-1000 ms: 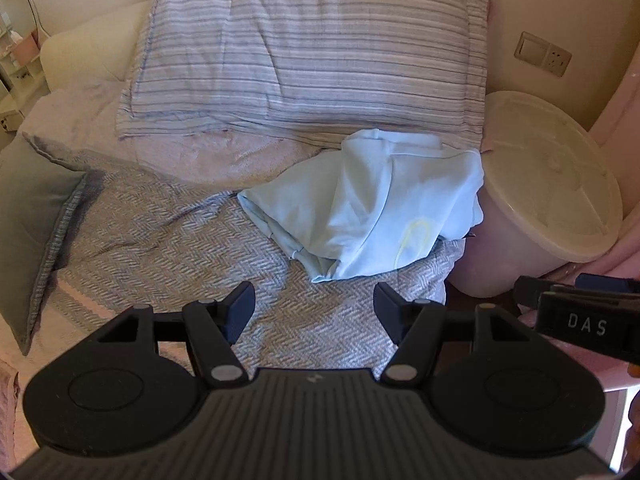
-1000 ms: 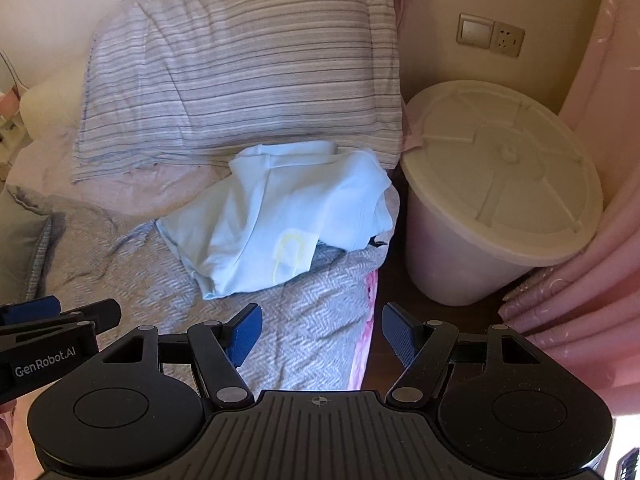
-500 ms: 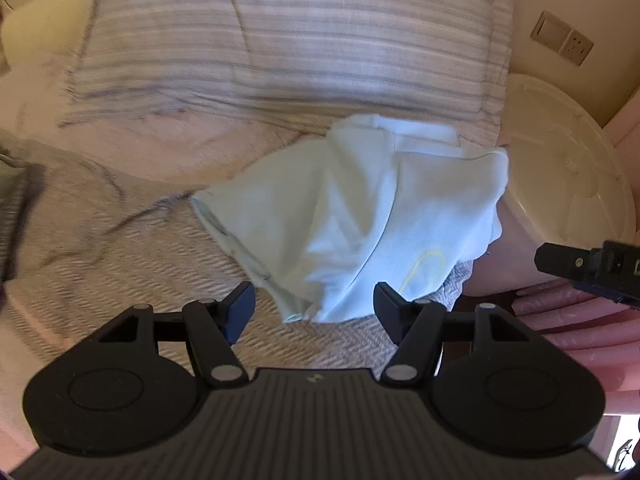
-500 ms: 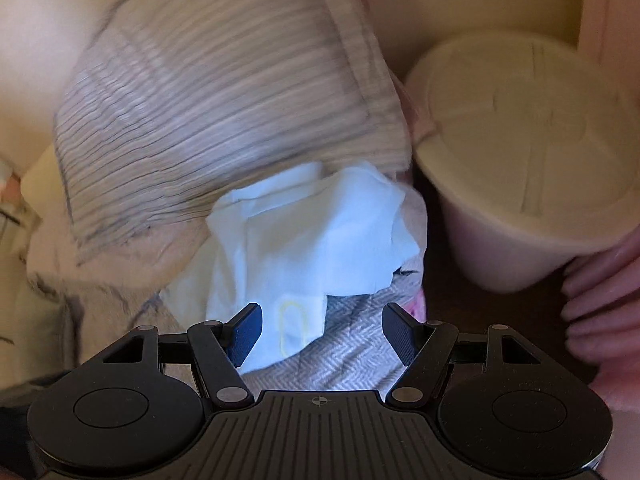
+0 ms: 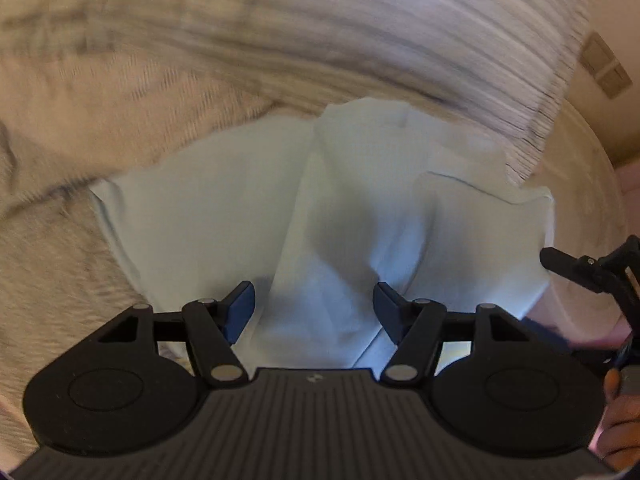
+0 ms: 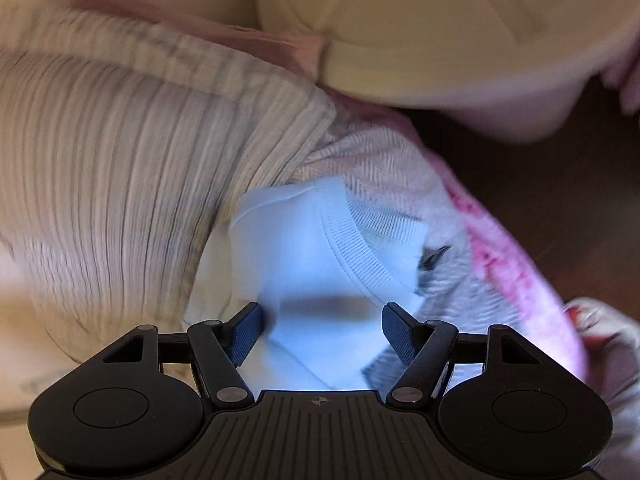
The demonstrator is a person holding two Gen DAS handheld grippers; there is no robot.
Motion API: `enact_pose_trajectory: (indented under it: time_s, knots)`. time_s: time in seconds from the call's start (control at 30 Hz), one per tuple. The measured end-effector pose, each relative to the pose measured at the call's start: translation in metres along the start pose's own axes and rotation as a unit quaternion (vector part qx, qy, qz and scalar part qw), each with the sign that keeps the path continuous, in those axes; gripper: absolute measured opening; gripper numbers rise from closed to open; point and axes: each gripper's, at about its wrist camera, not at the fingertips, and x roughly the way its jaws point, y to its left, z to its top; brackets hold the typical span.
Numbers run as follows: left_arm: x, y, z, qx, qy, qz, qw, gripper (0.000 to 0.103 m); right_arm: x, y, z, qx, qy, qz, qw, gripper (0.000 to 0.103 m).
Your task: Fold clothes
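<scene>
A crumpled pale blue T-shirt (image 5: 320, 200) lies on the bed near its right edge, below a striped pillow. My left gripper (image 5: 314, 306) is open just above the shirt's lower middle. My right gripper (image 6: 320, 328) is open right over the shirt (image 6: 304, 256) near its ribbed collar (image 6: 360, 252). It also shows in the left wrist view (image 5: 592, 272) at the shirt's right edge. Neither gripper holds cloth. Both views are blurred.
A large striped pillow (image 5: 360, 40) lies behind the shirt, also in the right wrist view (image 6: 120, 160). A cream lidded bin (image 6: 440, 28) stands right of the bed. A grey herringbone blanket (image 5: 48, 264) covers the bed, with a pink edge (image 6: 500, 240).
Both grippers have moved forward and down to the shirt, which now fills the space between their fingers. The right gripper has swung to the collar side. Both stayed open.
</scene>
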Motion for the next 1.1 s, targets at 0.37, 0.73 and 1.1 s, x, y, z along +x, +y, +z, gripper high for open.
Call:
enact_pose_trajectory:
  time_s: [0.37,0.73,1.1]
  knots:
    - [-0.077,0.032,-0.031,-0.052,-0.121,-0.058,0.9896,0.005,-0.008,0.091,-0.034,-0.228,0.004,0.063,0.972,0.002]
    - [-0.317,0.088,-0.181,-0.159,-0.342,0.025,0.926,0.005,-0.093,0.235,-0.226,-0.481,0.096,0.309,0.815,0.002]
    - [-0.526,0.105,-0.435,-0.292,-0.455,0.245,0.8045,0.009,-0.175,0.219,-0.476,-0.533,0.29,0.468,0.642,0.002]
